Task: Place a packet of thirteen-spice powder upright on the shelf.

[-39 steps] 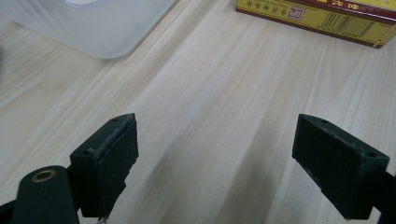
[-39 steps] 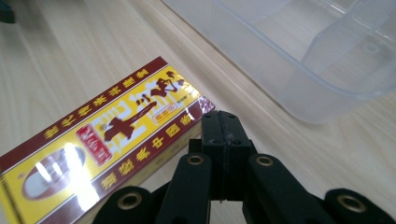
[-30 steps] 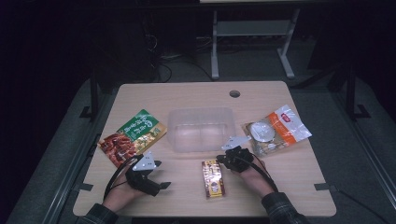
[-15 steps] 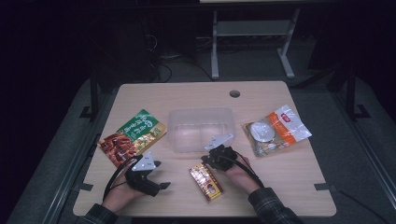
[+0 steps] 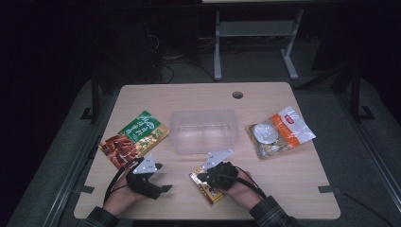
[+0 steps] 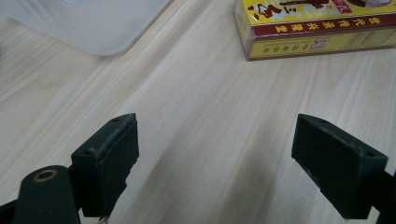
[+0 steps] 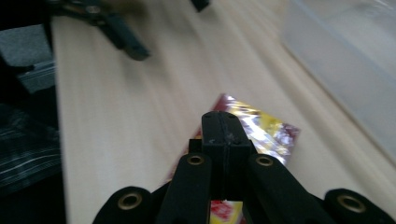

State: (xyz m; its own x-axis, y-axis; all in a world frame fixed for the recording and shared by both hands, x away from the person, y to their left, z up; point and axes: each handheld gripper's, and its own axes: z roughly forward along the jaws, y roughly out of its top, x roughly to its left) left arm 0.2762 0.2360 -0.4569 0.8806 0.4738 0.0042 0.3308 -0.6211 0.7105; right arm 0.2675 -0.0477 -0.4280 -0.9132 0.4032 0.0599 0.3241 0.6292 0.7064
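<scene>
Box (image 5: 206,185) of yellow-red packaging: under the pressed-together jaws of right gripper (image 7: 223,140), apparently not gripped; left gripper (image 6: 229,163) gaping, idle. Transfer to clear tub (image 5: 204,131) outstanding.

Reading off the yellow box (image 6: 317,28), the one lying just beside the clear tub (image 6: 88,21) in the left gripper view: there's a red band along its top edge carrying a row of yellow Chinese characters, clear enough to see as print but upside down from this side. Below that band, on the box's side wall, a small red stamp-like label with more characters, too fine to make out. Up in the high view, left of the tub, the green packet (image 5: 134,138) shows white Chinese characters, too small to read. Right of the tub, the orange-and-white packet (image 5: 281,131) wears a red oval logo, illegible.
</scene>
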